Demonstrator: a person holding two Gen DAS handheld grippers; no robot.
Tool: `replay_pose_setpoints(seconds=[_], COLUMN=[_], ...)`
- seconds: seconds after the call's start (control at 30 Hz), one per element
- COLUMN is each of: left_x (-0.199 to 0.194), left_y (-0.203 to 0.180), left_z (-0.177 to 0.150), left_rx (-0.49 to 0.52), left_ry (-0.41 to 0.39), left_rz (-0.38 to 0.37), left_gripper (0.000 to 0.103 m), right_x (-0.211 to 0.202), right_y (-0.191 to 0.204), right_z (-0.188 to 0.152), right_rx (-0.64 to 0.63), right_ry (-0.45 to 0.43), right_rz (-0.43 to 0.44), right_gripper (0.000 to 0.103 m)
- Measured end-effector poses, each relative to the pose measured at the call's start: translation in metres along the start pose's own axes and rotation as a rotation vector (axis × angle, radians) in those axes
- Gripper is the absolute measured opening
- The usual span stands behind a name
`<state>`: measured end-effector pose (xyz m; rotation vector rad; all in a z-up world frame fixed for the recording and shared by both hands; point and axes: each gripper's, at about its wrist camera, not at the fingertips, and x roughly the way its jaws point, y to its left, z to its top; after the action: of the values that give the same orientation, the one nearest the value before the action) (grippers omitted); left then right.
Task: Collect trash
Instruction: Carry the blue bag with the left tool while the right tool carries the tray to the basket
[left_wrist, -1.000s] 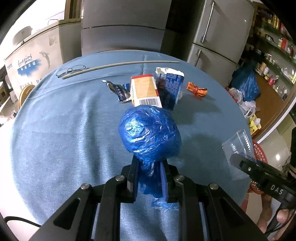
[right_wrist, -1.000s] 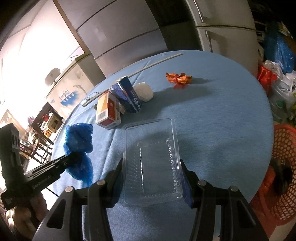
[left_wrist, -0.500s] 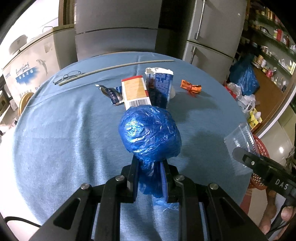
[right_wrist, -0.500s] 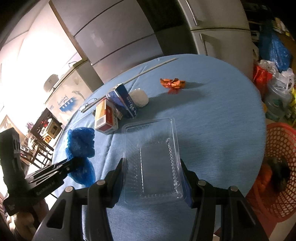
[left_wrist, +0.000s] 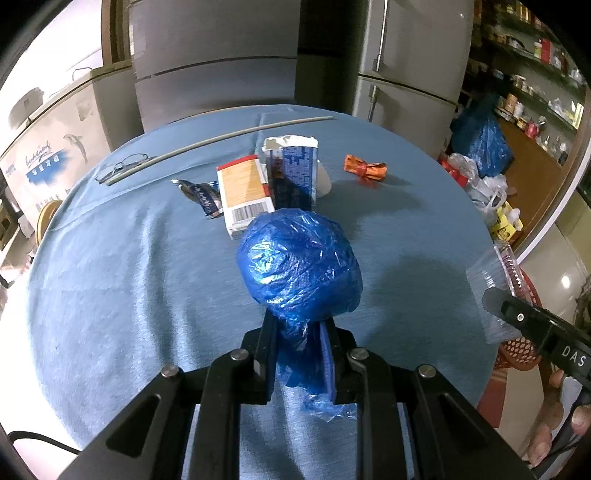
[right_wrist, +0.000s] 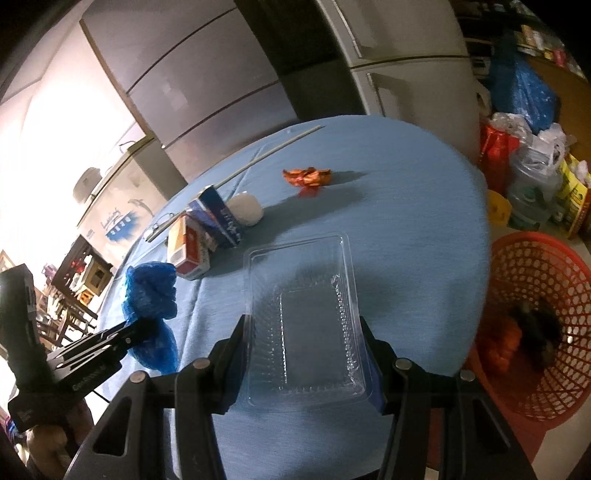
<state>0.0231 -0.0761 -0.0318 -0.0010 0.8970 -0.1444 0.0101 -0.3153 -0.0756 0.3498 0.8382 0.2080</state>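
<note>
My left gripper (left_wrist: 298, 350) is shut on the neck of a bunched blue plastic bag (left_wrist: 299, 266), held above the round table with the blue cloth (left_wrist: 129, 280). My right gripper (right_wrist: 304, 354) is shut on a clear plastic tray (right_wrist: 301, 317), which it holds by its two long sides near the table's right edge. The blue plastic bag (right_wrist: 149, 291) and the left gripper (right_wrist: 125, 336) also show at the left of the right wrist view. A red mesh basket (right_wrist: 535, 295) with some trash inside stands on the floor beside the table.
On the table lie an orange-and-white box (left_wrist: 243, 195), a blue carton (left_wrist: 293, 173), a crumpled orange wrapper (left_wrist: 364, 168), a foil wrapper (left_wrist: 201, 194), a white ball (right_wrist: 245, 208), glasses (left_wrist: 123, 164) and a long thin rod (left_wrist: 221, 138). Fridges stand behind; bags crowd the floor at right.
Both grippers have drifted across the table with their loads still held; the red basket has come further into the right wrist view.
</note>
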Motion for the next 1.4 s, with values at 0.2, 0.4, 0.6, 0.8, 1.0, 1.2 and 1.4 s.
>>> replay_pose_setpoints(seconds=[0.2, 0.4, 0.6, 0.8, 1.0, 1.2, 1.4], left_x=[0.003, 0.006, 0.005, 0.005, 0.006, 0.007, 0.005], left_y=[-0.008, -0.018, -0.034, -0.058, -0.082, -0.104, -0.129], left_z=[0.001, 0.002, 0.007, 0.011, 0.013, 0.016, 0.017], left_rx=[0.019, 0.037, 0.069, 0.111, 0.154, 0.195, 0.243], left_ry=[0.005, 0.012, 0.004, 0.0, -0.001, -0.004, -0.008], left_rz=[-0.007, -0.022, -0.04, -0.069, -0.096, -0.124, -0.154], left_gripper=[0.021, 0.021, 0.021, 0.021, 0.021, 0.021, 0.021], right_x=[-0.014, -0.028, -0.044, -0.064, -0.08, -0.091, -0.091], right_y=[-0.018, -0.041, -0.064, -0.092, -0.13, -0.163, -0.186], right_z=[0.0, -0.002, -0.001, 0.0, -0.004, -0.007, -0.011], right_rx=[0.027, 0.07, 0.105, 0.149, 0.21, 0.253, 0.287], right_ry=[-0.023, -0.041, -0.073, -0.111, -0.13, -0.142, -0.133], right_rz=[-0.033, -0.077, -0.114, -0.171, -0.236, -0.295, -0.326], right_gripper=[0.056, 0.056, 0.056, 0.056, 0.056, 0.056, 0.056])
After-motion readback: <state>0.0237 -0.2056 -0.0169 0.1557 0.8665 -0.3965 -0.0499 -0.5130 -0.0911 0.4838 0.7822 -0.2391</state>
